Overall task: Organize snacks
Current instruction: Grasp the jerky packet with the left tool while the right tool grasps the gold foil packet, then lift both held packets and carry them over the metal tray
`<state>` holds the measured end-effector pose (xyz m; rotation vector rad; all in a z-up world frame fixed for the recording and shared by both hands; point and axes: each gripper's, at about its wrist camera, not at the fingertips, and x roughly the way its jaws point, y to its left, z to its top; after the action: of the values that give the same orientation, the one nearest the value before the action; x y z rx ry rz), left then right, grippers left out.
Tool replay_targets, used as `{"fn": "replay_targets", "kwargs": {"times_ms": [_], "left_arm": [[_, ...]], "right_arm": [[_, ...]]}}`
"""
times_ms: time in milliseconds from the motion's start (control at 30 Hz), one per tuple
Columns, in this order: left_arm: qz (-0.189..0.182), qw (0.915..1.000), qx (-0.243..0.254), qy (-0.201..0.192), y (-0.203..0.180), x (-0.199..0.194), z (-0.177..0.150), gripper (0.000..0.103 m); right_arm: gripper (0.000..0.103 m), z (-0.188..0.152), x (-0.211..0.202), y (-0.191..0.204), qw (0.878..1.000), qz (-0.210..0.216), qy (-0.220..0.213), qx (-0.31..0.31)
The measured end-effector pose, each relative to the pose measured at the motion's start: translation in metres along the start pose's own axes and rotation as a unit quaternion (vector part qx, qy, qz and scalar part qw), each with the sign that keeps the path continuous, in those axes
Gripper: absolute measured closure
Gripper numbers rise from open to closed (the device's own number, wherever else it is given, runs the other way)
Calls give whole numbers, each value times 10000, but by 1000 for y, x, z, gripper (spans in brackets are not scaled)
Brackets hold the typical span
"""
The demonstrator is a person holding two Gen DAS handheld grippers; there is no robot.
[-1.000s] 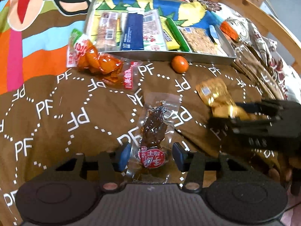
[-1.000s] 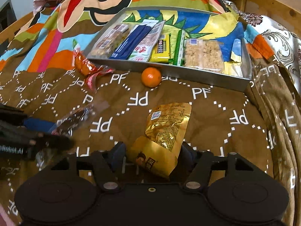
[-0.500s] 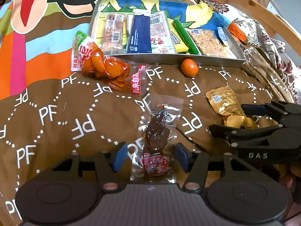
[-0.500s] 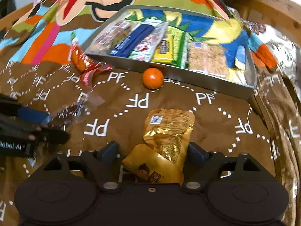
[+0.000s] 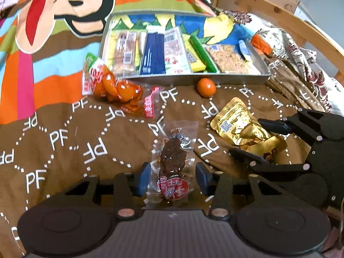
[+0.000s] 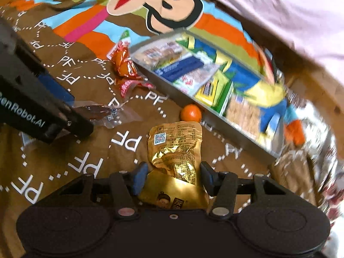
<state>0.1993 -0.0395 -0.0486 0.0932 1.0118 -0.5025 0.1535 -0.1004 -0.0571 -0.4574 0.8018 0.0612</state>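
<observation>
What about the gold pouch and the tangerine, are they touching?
Apart. The left wrist view shows brown blanket between the tangerine and the gold pouch; in the right wrist view they merely seem to overlap.

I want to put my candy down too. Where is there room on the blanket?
Room: the brown blanket left of the meat packet, below the orange packet. Crowded: the tray is packed side to side, and the tangerine and gold pouch fill the right.
</observation>
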Motion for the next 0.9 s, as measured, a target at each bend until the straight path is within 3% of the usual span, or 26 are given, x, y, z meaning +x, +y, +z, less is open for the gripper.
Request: {"fn": "replay_targets", "kwargs": {"times_ms": [200,500,600,667,733,900], "left_arm": [[-75,9998,-47,-175,-3,-7,-1,53],[96,9995,91,276,-8,11,-4,52],[74,9992,136,374,-6,20,-4,45],[55,9993,82,356,-3,23,-4,46],[63,9995,43,306,-1,21,-4,56],[57,9997,9,218,-3,12,-5,57]], "right_arm": [[48,0,-6,-2,9993,-271,-204,-141],[48,-1,-9,-5,9992,-307,-231,-59],[48,0,-8,-6,9992,-313,-246,-45],[48,1,-9,-6,9991,-326,-267,-36],[48,2,-10,-6,9990,-343,-290,-21],[48,1,-12,-8,9988,-366,-313,19]]}}
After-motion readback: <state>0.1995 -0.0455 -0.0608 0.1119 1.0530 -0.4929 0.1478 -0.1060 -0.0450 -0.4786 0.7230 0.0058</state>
